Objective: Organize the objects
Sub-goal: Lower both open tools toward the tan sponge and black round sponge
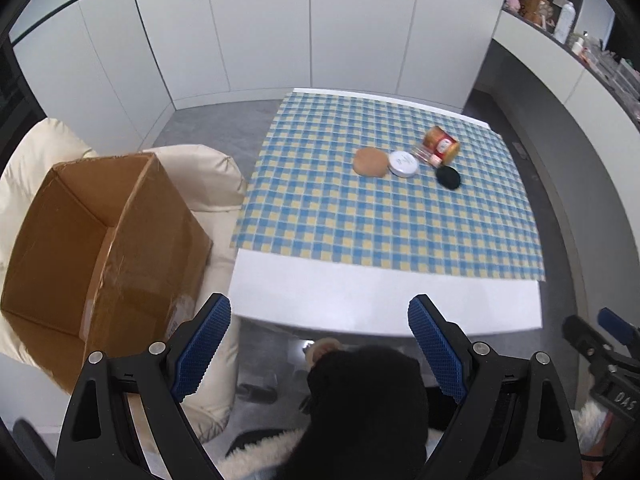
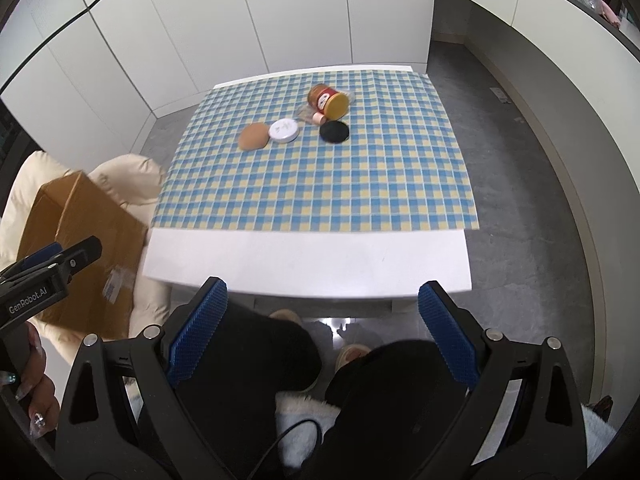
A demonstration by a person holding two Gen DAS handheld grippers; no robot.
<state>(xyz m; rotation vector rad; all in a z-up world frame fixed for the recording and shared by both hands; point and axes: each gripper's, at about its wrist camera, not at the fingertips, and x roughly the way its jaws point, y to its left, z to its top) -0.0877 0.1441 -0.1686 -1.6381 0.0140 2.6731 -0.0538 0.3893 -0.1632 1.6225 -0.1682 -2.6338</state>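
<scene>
Lying far ahead of both empty, wide-open tongs, left gripper (image 1: pixel 320 346) and right gripper (image 2: pixel 323 330), the toppled jar (image 2: pixel 328 101) probably sits nearer the right.

The near half of the tabletop (image 2: pixel 312 256) is lying bare, giving free passage. Farther back, a tipped jar (image 2: pixel 326 101), white tin (image 2: pixel 284 131), tan puff (image 2: pixel 253 136) and black disc (image 2: pixel 334 132) are clustering together. An open cardboard box (image 1: pixel 100 248) is standing left of the tabletop edge.
</scene>
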